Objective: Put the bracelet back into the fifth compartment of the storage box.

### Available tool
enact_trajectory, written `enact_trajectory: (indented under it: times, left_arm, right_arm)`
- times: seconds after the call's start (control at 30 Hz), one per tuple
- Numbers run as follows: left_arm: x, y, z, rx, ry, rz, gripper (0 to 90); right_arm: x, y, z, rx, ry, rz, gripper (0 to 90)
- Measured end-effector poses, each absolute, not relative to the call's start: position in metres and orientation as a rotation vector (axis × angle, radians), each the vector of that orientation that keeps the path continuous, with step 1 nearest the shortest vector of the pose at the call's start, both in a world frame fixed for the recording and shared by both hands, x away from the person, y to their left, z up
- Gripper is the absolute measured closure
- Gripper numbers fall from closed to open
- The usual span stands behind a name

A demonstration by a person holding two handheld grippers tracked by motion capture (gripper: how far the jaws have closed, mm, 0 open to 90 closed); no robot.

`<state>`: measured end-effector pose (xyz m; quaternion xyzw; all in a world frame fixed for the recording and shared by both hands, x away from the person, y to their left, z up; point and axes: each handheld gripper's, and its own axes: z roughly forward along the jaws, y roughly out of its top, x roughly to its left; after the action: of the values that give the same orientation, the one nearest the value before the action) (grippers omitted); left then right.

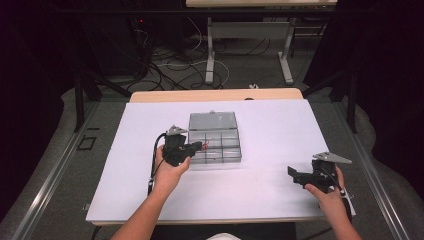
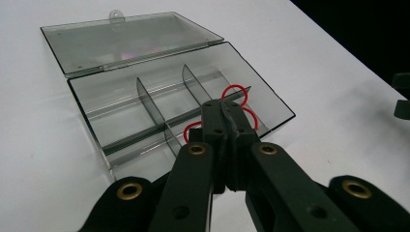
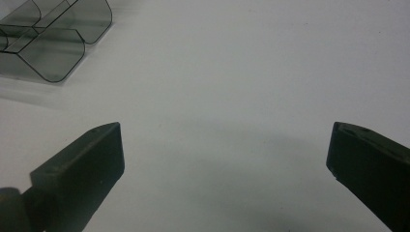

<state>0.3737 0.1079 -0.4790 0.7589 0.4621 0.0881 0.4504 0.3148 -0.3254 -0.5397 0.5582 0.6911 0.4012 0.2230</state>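
the left claw (image 2: 225, 108) is clamped on a red rubber band (image 2: 235, 92), its two black tips pressed together with thin red loops bulging out above the tips and to either side of them. in the high view the same claw (image 1: 196, 146) sits at the near left corner of a clear smoky compartment box (image 1: 222, 159), with a bit of red showing right at its tips. seen along the claw, the band hangs over the box (image 2: 121, 145), above the divided compartments nearest the claw; whether it touches the dividers (image 2: 145, 99) i cannot tell. beyond the claw, the box's lid (image 2: 125, 41) lies folded back flat on the white tabletop (image 2: 43, 159), hinged along the far edge of the tray.

the right claw (image 3: 225, 154) stands wide apart with nothing between its tips, bare white tabletop (image 3: 232, 72) below it. a rounded corner of the box (image 3: 51, 60) shows far off to its upper left. in the high view this claw (image 1: 296, 175) rests near the tabletop's near right edge, well apart from the box and from the left claw.
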Motion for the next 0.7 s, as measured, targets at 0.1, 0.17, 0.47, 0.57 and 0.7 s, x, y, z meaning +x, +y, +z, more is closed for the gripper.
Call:
enact_trajectory:
  times: [0.1, 0.17, 0.47, 0.57, 0.7]
  left_arm:
    - [0.376, 0.106, -0.481, 1.865, 1.154, 0.208, 90.0]
    - [0.378, 0.105, -0.482, 1.864, 1.160, 0.207, 90.0]
    - [0.385, 0.099, -0.490, 1.862, 1.178, 0.194, 90.0]
    - [0.386, 0.097, -0.493, 1.861, 1.184, 0.186, 90.0]
    - [0.389, 0.094, -0.496, 1.858, 1.189, 0.179, 90.0]
  right_arm:
    - [0.315, -0.326, -0.540, 1.530, 1.912, 1.106, 0.0]
    - [0.315, -0.326, -0.540, 1.535, 1.911, 1.108, 0.0]
    - [0.315, -0.326, -0.540, 1.541, 1.910, 1.109, 0.0]
    - [0.315, -0.326, -0.540, 1.539, 1.911, 1.108, 0.0]
    - [0.315, -0.327, -0.540, 1.527, 1.920, 1.103, 0.0]
